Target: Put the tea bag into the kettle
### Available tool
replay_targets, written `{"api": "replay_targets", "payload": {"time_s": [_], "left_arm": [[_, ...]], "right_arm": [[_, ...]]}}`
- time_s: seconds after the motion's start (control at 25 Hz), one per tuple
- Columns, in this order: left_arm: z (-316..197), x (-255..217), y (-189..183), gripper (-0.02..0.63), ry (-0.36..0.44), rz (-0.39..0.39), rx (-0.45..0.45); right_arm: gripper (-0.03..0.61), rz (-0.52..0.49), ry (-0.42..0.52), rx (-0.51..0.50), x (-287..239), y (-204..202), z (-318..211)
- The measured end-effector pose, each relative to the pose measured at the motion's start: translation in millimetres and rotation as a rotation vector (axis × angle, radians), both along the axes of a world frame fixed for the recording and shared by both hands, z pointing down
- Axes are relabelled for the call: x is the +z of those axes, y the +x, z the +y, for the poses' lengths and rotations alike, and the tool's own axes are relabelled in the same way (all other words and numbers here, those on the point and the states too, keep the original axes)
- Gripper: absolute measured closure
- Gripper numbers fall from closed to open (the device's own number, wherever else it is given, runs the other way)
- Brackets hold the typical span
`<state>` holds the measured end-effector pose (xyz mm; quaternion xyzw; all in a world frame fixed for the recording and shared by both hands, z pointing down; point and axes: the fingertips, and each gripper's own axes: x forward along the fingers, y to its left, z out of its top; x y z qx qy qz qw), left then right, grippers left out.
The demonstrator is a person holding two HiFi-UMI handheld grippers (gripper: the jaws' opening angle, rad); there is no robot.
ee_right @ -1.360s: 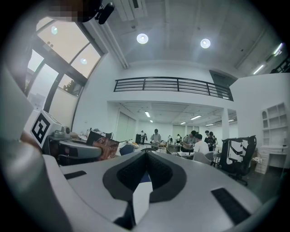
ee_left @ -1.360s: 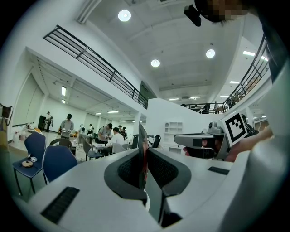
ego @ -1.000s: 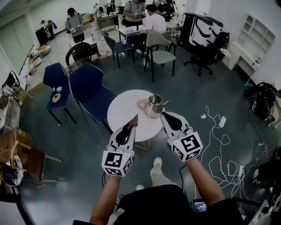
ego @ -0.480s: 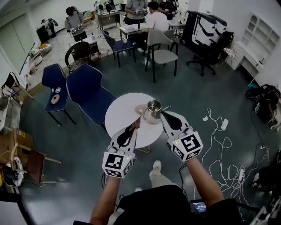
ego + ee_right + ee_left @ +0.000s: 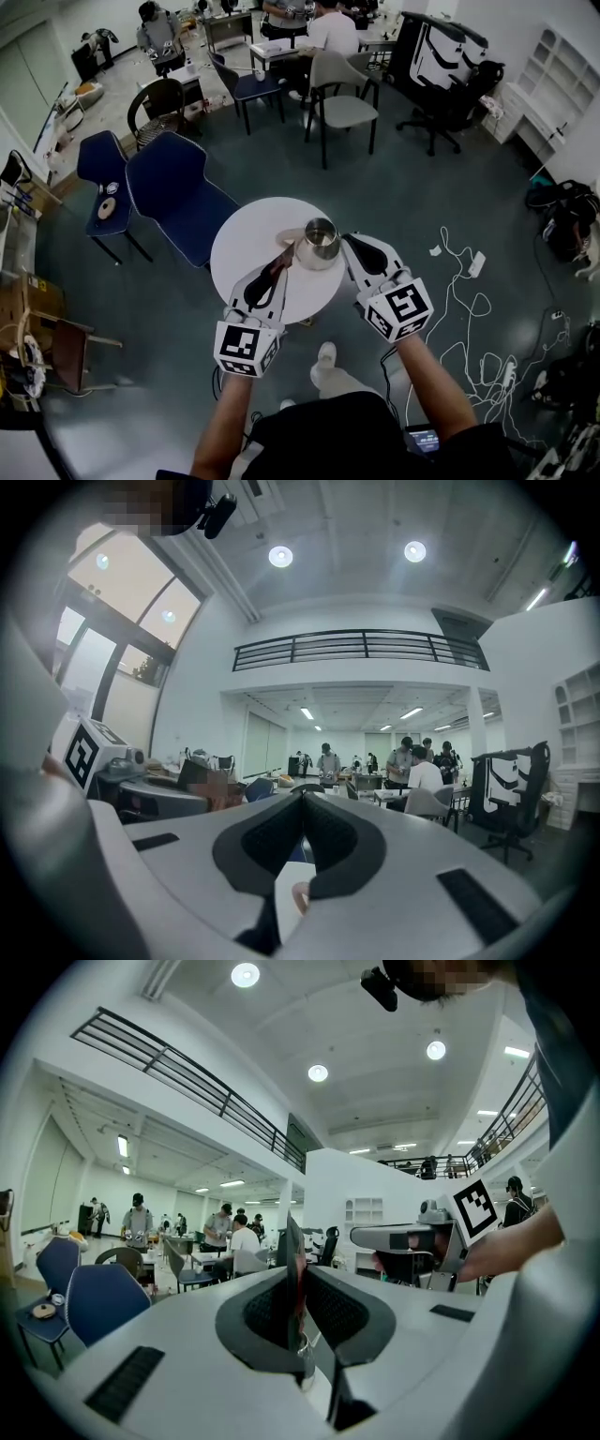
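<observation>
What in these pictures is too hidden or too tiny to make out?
- Inside of the kettle: head view, too small and dark to show any contents.
- Tea bag: left gripper view shows only its thin edge, clamped in the left gripper; print unreadable.
- Kettle from close up: neither gripper view shows it; both look out over the room.
- What the people at the far desks are doing: head view, too small.

I get bright, even light from round ceiling lights and a tall window. Both gripper views bow hard and blacken at the edges, and the left gripper looks soft up close.
</observation>
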<state>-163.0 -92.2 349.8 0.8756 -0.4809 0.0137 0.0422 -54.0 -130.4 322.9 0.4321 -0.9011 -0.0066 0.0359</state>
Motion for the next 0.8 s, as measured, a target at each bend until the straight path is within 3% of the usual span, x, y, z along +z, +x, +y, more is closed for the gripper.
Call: {"api": "replay_targets", "payload": {"time_s": [0.32,0.8], "left_arm": [[-71,21,17,0.574,-0.030,0.025,0.012],[-158,71,62,0.574,-0.108,0.000,0.008]], "right_arm": [[0.560,0.014,-0.052,0.000,32,28,-67],[0.560,0.010,-0.142,0.003,88,73,-141]]}}
